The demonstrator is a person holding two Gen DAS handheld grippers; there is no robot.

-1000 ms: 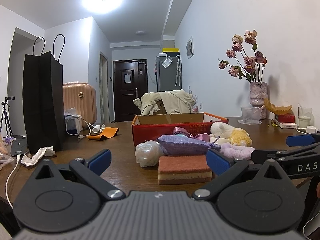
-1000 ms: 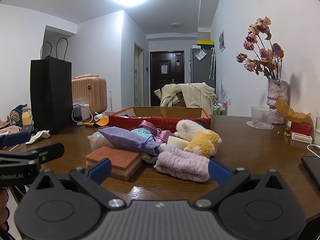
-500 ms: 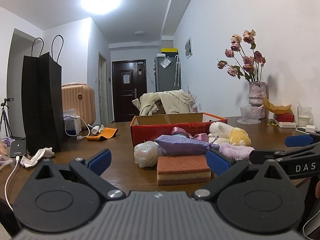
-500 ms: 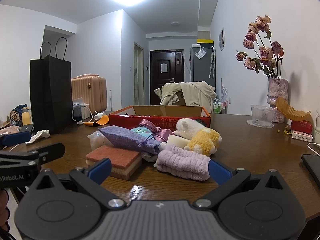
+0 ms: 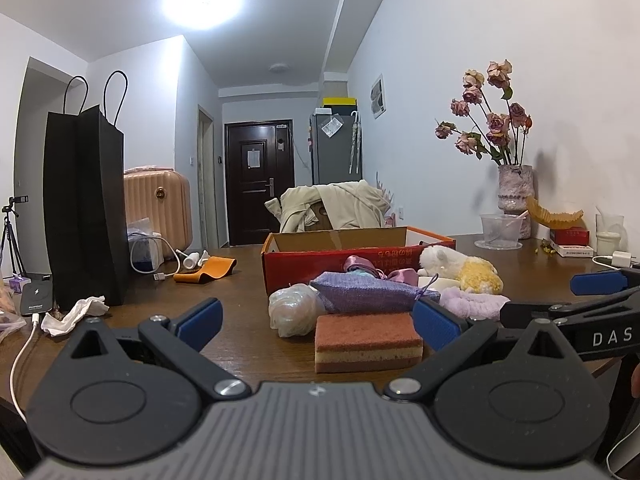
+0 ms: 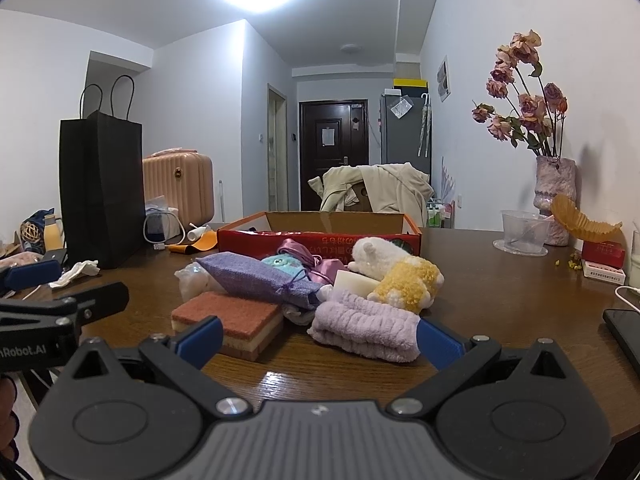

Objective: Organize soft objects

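Observation:
A pile of soft things lies on the brown table (image 5: 240,280) before an open red cardboard box (image 5: 352,246): a red-and-yellow sponge (image 5: 368,342), a purple pouch (image 5: 368,298), a clear plastic wad (image 5: 292,310), a lilac towel (image 6: 364,330), a white-and-yellow plush (image 6: 400,272), a teal plush (image 6: 282,264) and pink satin ribbon (image 6: 300,250). My left gripper (image 5: 316,320) is open and empty just short of the sponge. My right gripper (image 6: 318,338) is open and empty, just short of the sponge (image 6: 230,318) and the towel.
A black paper bag (image 5: 84,208) stands at left with a crumpled tissue (image 5: 74,314), a power bank and cables. A vase of dried roses (image 5: 514,188), a plastic cup (image 5: 500,230) and small boxes stand at right. A phone (image 6: 626,334) lies at the right edge.
Both views have shifted slightly; the pile sits a touch lower and nearer in each. Both grippers stay open and nothing on the table has moved.

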